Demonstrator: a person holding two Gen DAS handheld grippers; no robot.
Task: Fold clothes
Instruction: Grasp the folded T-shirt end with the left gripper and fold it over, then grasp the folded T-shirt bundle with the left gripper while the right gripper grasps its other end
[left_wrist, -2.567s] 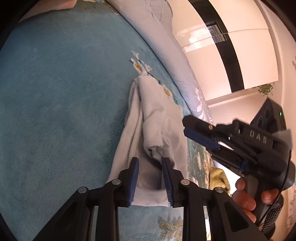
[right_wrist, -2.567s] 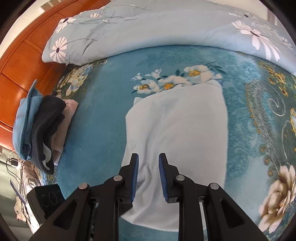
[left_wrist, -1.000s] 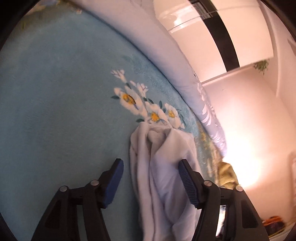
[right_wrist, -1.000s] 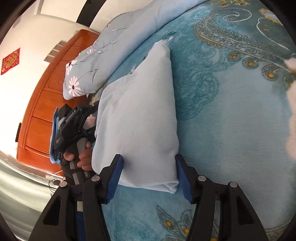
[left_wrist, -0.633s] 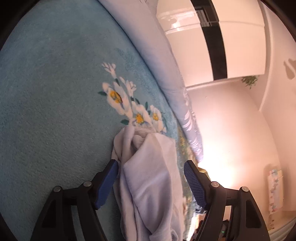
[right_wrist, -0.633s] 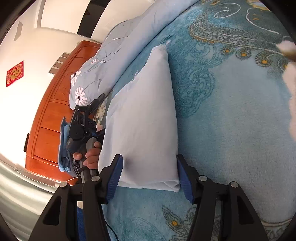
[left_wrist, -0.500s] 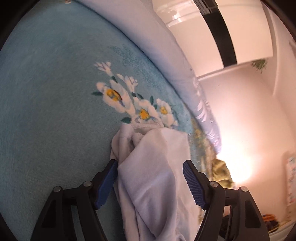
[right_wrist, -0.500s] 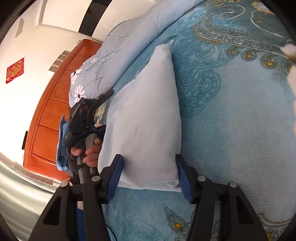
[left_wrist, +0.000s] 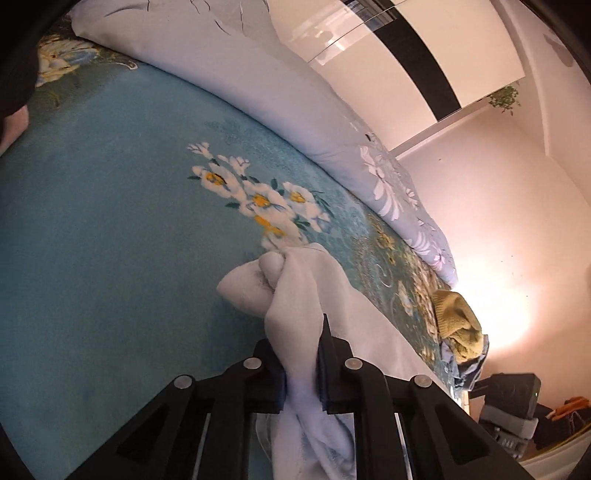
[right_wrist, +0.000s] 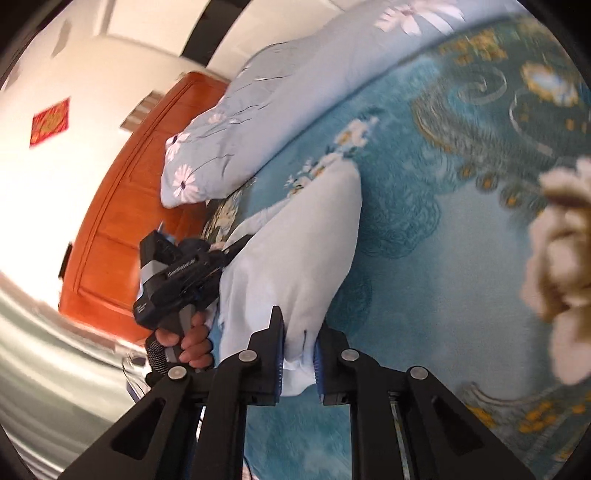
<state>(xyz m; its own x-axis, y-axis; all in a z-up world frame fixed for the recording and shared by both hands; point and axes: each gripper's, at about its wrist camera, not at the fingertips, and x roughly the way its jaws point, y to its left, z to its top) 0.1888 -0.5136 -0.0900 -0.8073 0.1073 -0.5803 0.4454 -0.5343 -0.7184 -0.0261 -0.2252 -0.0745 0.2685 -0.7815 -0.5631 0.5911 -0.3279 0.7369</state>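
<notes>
A pale blue-white garment (left_wrist: 295, 321) lies on a teal bed blanket (left_wrist: 110, 258) printed with white and yellow flowers. The left gripper (left_wrist: 301, 363) is clenched on a bunched edge of the garment, and cloth rises in a gathered ridge straight ahead of its fingertips, ending in a small crumpled knot. Beyond that knot, farther ahead of the gripper, is a printed flower cluster, and past it a long light-blue floral quilt (left_wrist: 295, 103) rolled along the bed's far edge. To the right of the left gripper, well apart, a mustard-yellow cloth (left_wrist: 458, 317) sits near the bed's edge.

The right gripper (right_wrist: 298, 349) is likewise clamped on a corner of the same garment (right_wrist: 303, 251), which stretches away ahead of it as a smooth, tapering sheet lifted off the blanket (right_wrist: 443, 258). Just left of the right gripper, the person's left hand (right_wrist: 186, 341) grips the other tool's handle, its fingers buried in the garment's opposite side. An orange-brown wooden headboard (right_wrist: 122, 206) stands far left.
</notes>
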